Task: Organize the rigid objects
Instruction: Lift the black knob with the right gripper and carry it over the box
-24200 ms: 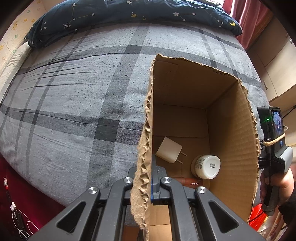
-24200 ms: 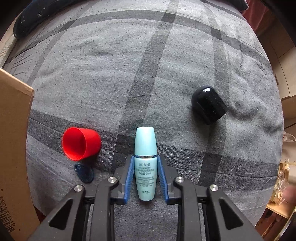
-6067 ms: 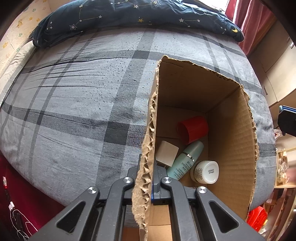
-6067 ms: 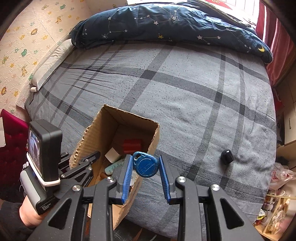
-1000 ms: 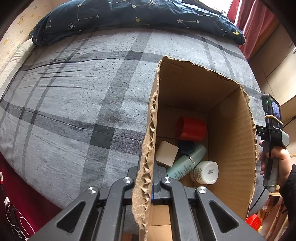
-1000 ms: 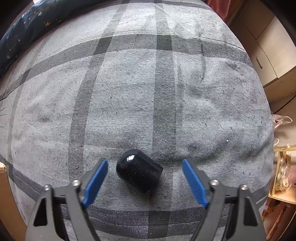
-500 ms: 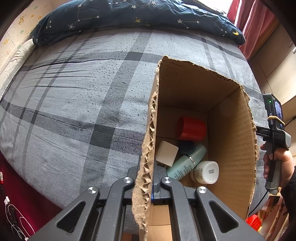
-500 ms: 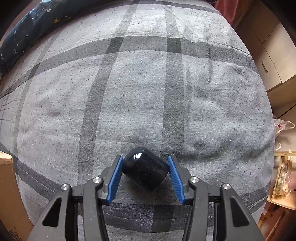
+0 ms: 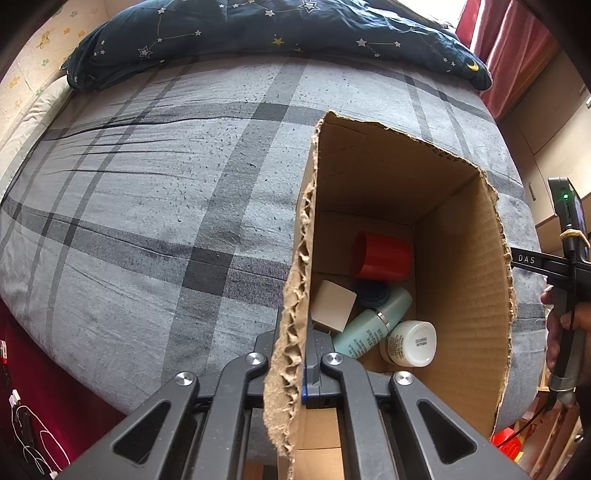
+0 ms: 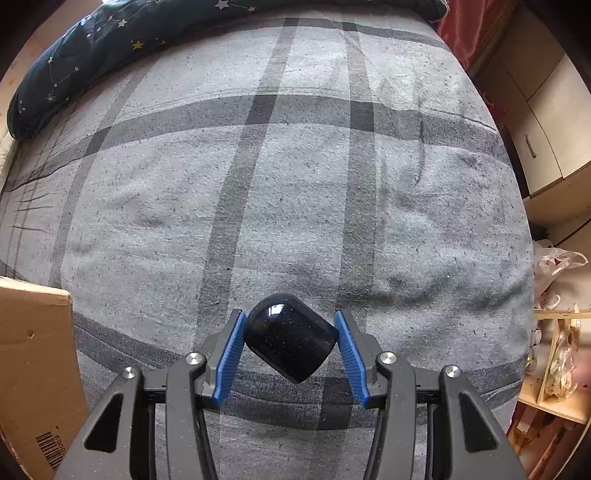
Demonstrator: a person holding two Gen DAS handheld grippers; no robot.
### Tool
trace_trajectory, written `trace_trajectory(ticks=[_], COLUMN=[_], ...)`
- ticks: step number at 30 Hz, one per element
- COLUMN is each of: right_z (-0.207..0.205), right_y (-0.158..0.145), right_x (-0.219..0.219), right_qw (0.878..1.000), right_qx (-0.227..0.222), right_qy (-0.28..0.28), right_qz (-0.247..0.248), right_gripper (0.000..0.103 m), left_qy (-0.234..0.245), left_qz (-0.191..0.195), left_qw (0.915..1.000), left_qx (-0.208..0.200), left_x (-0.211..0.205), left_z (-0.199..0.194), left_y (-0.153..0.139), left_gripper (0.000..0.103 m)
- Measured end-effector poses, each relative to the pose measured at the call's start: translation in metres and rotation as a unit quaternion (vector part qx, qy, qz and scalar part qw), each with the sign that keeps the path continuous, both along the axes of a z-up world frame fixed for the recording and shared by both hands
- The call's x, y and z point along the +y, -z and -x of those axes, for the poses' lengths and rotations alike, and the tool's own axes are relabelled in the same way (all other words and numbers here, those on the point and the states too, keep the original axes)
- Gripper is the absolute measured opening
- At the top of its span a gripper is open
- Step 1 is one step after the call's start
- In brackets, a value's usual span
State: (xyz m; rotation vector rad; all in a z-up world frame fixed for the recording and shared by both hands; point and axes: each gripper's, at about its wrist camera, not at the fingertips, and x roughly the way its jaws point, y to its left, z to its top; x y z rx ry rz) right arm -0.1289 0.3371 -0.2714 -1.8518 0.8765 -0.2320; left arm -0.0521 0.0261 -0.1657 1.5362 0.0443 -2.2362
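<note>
Only in the left wrist view: inside of the open brown corrugated cardboard box [image 9: 461, 280], right of centre, with torn, ragged rim. Clamped shut on its near wall at lower centre, the left gripper [image 9: 304, 363]. Lying on the box floor: a red plastic cup [image 9: 382, 255] on its side, a cream rounded cube [image 9: 332, 311], a pale green cylindrical bottle [image 9: 371, 324], a white round-lidded jar [image 9: 410, 343], and something dark blue [image 9: 372, 293] half hidden between cup and bottle. At the right edge, a hand [image 9: 561, 332] on a black handle. Only in the right wrist view: the right gripper [image 10: 290, 350] at lower centre, blue ribbed pads [image 10: 231, 354] pressed against a glossy black dome-topped cap [image 10: 290, 341], tilted, with fine speckles. Of the box here, just a plain outer corner with barcode at lower left. Common to both: grey plaid bedsheet [image 10: 295, 184], coarse and lightly creased, and a navy star-print quilt [image 9: 258, 33] along the top.
</note>
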Motion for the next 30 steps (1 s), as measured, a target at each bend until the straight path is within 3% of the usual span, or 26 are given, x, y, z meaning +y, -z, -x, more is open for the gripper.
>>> trace_trajectory(ticks=[30], right_z=[0.084], right_y=[0.020], right_x=[0.043], right_qw=[1.000], right_qx=[0.020], right_qy=[-0.018], right_qz=[-0.011], right_gripper=[0.053], left_qy=[-0.035], left_qz=[0.004], left_qw=[0.9994], left_qx=[-0.003], left_x=[-0.004], left_z=[0.001], left_y=[0.005], left_gripper=[0.003])
